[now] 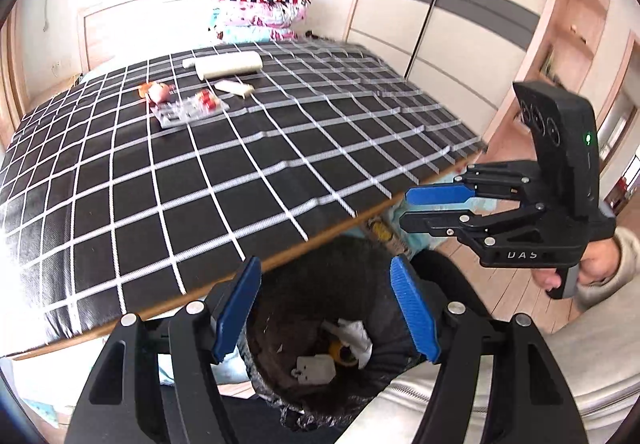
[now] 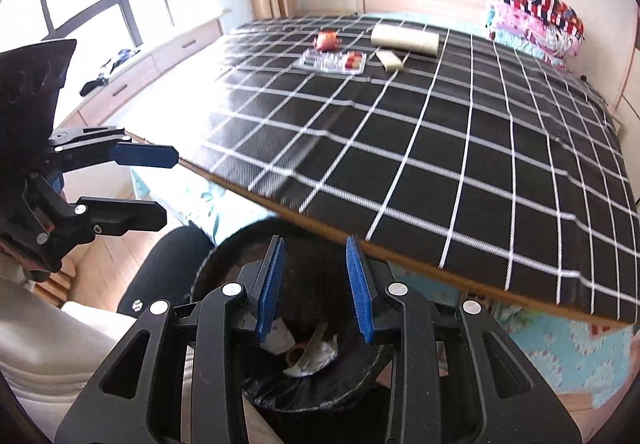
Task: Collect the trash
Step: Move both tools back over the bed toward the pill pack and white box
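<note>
I am holding my left gripper (image 1: 326,310) and right gripper (image 2: 314,290) with jaws wide and empty above the black bin (image 2: 320,380), where a few scraps are already lying. Four pieces are waiting across the checked tabletop (image 2: 440,148): a roll (image 2: 404,37), a wrapper (image 2: 389,60), a clear tray (image 2: 332,62), an orange ball (image 2: 326,39).

The left gripper (image 1: 326,308) and the right gripper (image 2: 314,290) both hang with jaws spread wide (nothing between them), side by side, angled downward.
</note>
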### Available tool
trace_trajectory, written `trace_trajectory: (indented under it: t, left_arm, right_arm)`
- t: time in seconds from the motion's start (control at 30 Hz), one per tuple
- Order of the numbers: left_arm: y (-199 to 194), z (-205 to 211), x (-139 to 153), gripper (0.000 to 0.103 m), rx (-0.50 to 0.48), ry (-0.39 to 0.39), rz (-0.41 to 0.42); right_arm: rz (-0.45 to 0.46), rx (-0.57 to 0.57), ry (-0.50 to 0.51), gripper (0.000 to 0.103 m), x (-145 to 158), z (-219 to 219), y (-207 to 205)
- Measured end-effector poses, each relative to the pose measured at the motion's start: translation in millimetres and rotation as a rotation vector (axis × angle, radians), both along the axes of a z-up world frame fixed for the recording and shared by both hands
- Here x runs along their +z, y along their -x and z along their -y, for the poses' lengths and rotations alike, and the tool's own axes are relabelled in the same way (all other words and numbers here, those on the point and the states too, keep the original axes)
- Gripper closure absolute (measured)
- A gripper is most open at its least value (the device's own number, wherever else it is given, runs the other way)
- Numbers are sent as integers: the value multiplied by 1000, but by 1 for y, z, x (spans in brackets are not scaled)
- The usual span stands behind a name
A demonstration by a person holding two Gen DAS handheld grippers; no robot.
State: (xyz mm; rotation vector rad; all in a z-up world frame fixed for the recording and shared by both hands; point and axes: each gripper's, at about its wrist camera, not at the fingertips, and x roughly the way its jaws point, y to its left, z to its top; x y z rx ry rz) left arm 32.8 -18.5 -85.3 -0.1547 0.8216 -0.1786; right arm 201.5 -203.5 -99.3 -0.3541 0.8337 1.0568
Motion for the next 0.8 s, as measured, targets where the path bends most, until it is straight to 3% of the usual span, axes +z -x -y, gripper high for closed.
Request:
trace_trajectory:
  t: [0.43, 0.7, 0.8]
  left_arm:
    - [-32, -64, 25, 38, 133, 10, 43]
    - [-59, -99, 20, 38, 193, 59, 26]
    - [-69, -109, 16, 38, 217, 93, 15]
  right_arm:
    - [117, -23, -39, 71, 34, -24, -44]
    - [159, -10, -39, 70, 45, -48, -69]
    - [148, -1, -43, 62, 44, -57, -80]
